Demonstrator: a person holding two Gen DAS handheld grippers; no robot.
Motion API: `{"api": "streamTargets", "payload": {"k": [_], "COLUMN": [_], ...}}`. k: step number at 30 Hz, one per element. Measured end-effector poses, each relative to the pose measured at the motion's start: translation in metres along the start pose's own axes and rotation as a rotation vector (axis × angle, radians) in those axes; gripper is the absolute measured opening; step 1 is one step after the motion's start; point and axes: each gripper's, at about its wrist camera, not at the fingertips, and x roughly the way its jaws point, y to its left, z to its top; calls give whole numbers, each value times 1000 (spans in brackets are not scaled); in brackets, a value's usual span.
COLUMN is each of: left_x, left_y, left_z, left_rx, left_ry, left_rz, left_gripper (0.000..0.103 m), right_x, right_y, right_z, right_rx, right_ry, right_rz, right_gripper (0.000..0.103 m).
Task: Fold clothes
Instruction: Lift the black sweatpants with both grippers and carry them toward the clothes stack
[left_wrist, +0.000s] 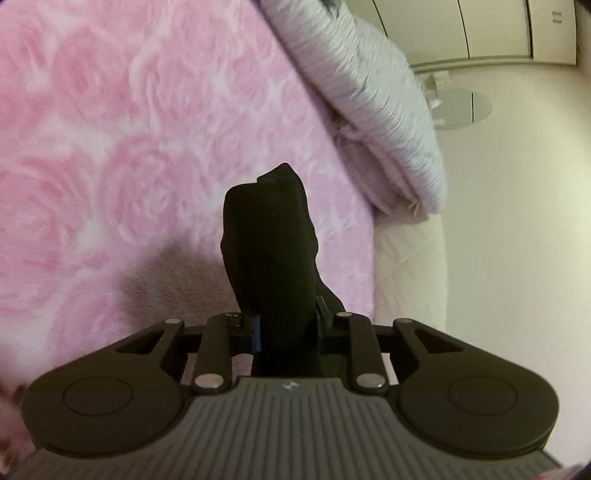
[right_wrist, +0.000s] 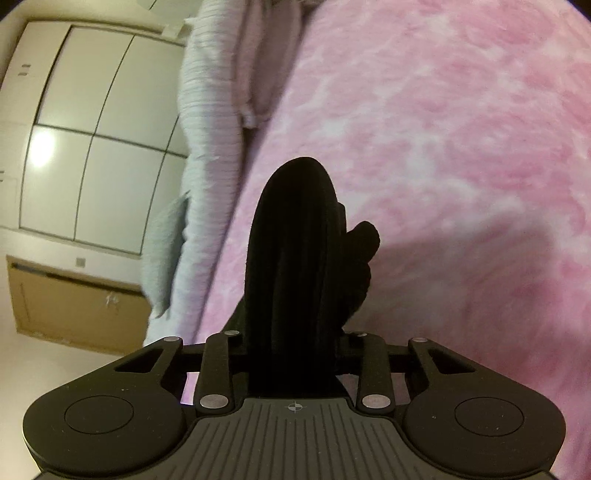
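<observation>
Left wrist: black garment (left_wrist: 271, 251) upright lengthwise.

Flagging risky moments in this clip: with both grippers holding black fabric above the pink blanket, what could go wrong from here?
1. The black garment is bunched thickly in the left gripper, so it may fold unevenly.
2. The right gripper holds a similar wad that may slip.
3. The grey quilt at the bed's edge could snag it.

Soft, even indoor light with motion blur and strong fisheye bending at the edges; a glare spot shines on the wardrobe door (right_wrist: 42, 153), and grey shadows fall on the pink blanket (left_wrist: 110, 147).
</observation>
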Motion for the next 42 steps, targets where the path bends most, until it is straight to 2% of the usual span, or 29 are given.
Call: {"api": "streamTargets", "payload": {"k": [4, 8, 15, 19, 25, 29, 35, 42], "left_x": [-83, -186, -355, -456, -623, -716, -801, -851], "left_y": [-31, -56, -60, -42, 6, 45, 96, 125], "left_z": [6, 11, 33, 53, 94, 115, 126, 150], "left_rx": [-20, -31, -48, -39, 5, -19, -115, -167], "left_ry": [-97, -249, -507, -611, -671, -720, -814, -947], "left_rz": [-13, -34, -78, -86, -62, -13, 7, 32], "left_gripper": [20, 20, 20, 20, 21, 21, 21, 21], "right_x": [-6, -12, 25, 55, 92, 132, 192, 258], "right_y": [58, 116, 244, 299, 361, 390, 437, 486], "right_z": [-14, -28, -72, -131, -235, -305, -382, -458], "right_rx": [-23, -47, -198, -247, -255, -242, -304, -387], "right_ry": [57, 116, 296, 367, 410, 464, 590, 741], "right_rz": [53, 107, 288, 359, 408, 399, 364, 392], "right_gripper": [32, 32, 32, 32, 32, 32, 32, 32]}}
